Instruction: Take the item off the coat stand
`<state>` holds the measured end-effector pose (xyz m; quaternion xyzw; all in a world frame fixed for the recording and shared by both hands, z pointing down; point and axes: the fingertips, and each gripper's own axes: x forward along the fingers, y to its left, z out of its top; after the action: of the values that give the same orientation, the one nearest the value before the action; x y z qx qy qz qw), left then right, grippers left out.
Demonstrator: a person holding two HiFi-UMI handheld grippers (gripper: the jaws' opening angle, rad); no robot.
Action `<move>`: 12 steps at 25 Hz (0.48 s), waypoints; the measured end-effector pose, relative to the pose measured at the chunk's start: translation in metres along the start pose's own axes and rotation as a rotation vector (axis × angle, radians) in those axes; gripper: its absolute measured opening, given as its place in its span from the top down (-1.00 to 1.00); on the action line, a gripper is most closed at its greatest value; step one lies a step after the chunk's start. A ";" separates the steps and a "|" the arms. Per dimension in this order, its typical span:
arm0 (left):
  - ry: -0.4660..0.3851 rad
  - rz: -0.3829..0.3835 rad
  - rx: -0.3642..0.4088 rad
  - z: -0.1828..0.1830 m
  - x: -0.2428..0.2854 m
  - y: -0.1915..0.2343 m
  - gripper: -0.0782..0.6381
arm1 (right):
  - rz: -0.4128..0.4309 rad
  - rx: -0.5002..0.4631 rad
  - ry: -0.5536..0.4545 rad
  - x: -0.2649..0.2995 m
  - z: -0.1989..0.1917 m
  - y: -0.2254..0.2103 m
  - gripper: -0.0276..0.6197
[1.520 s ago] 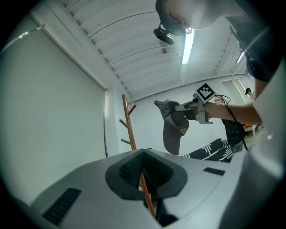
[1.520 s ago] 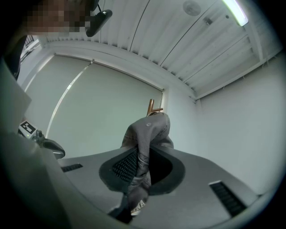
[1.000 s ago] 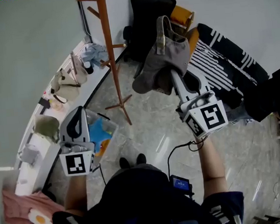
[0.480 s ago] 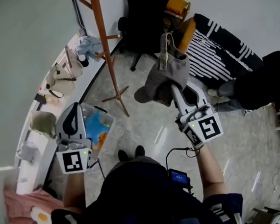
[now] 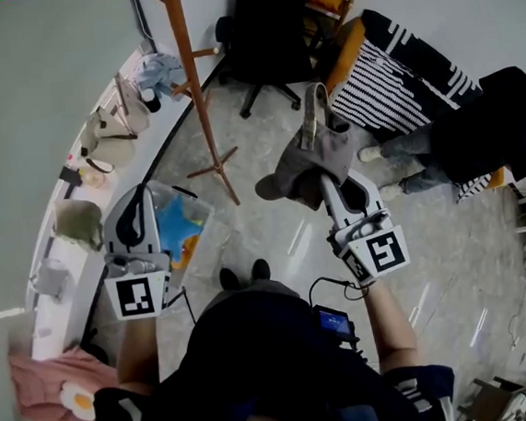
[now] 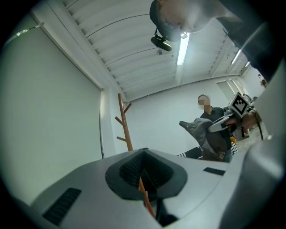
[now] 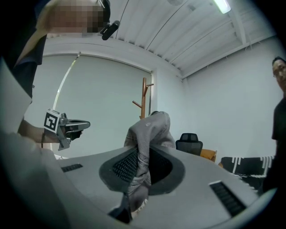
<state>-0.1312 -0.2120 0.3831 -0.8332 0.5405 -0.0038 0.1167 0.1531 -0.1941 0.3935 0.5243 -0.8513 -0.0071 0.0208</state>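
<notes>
We'd carry the grey cloth bag [image 5: 317, 149] clear of the brown wooden coat stand [image 5: 193, 82]: right gripper [image 5: 325, 182] jaws clamped on it, left gripper [image 5: 139, 198] jaws together.

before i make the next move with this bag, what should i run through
1. Grey fabric bag pinched between the fingers of the right gripper: ok.
2. Bag clear of the brown wooden coat stand: ok, well apart.
3. Bag's strap free of snags: ok, it loops loose and touches nothing else.
4. Left gripper free to help: ok, fingers together, nothing held.
5. Person in dark clothes out of the bag's path: cannot tell.
</notes>
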 end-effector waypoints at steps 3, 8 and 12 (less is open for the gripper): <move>-0.004 -0.006 0.005 -0.002 -0.005 -0.003 0.72 | -0.012 0.005 0.021 -0.014 -0.015 -0.001 0.75; 0.002 -0.019 0.010 -0.010 -0.001 -0.007 0.72 | -0.024 0.002 0.041 -0.021 -0.029 0.001 0.75; 0.009 -0.024 0.003 -0.013 0.006 -0.009 0.72 | -0.032 0.025 0.070 -0.026 -0.039 0.001 0.74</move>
<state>-0.1220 -0.2165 0.3966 -0.8393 0.5312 -0.0100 0.1155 0.1657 -0.1704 0.4320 0.5379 -0.8416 0.0216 0.0439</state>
